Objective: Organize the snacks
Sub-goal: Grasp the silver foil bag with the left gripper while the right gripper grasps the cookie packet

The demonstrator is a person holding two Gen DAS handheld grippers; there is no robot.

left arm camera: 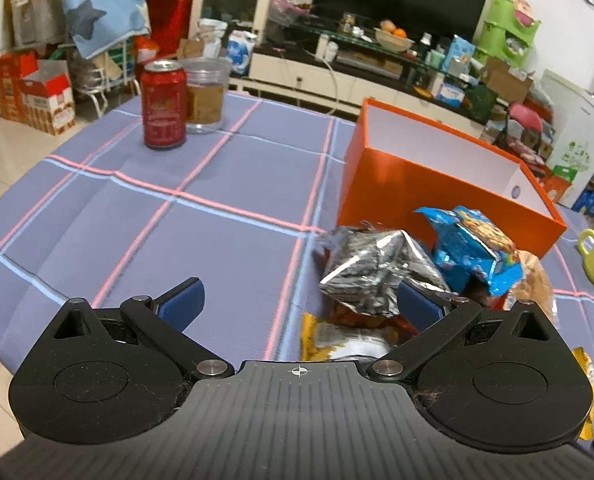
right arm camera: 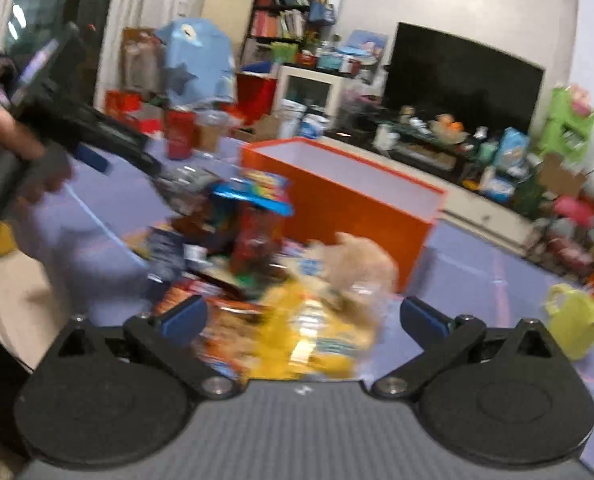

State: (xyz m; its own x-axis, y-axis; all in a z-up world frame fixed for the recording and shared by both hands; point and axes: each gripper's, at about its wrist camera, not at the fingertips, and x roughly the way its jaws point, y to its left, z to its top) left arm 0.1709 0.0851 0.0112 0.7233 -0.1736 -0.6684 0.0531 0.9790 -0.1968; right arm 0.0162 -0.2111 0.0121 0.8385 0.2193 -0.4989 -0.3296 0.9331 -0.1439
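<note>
A finely ribbed cloth (left arm camera: 217, 232) with a matt weave covers the tabletop. The silver packet (left arm camera: 373, 268) is crinkled, shiny foil; the blue packet (left arm camera: 473, 248) glossy film. The orange box (left arm camera: 397, 184) looks like smooth matt card, the red can (left arm camera: 165, 104) glossy metal, the left tongs (left arm camera: 301, 302) matt black plastic with textured blue pads (left arm camera: 183, 304).

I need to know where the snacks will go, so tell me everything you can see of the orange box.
The orange box is a rectangular, lidless container, like stiff card, with bright orange outer walls and a plain white interior. It stands upright on the checked tablecloth, open side up. No snacks show in the visible part of its interior; its floor is hidden. The snack pile lies against its near wall, a blue packet overlapping it. The right wrist view, though blurred, shows the same open box behind the pile.
</note>
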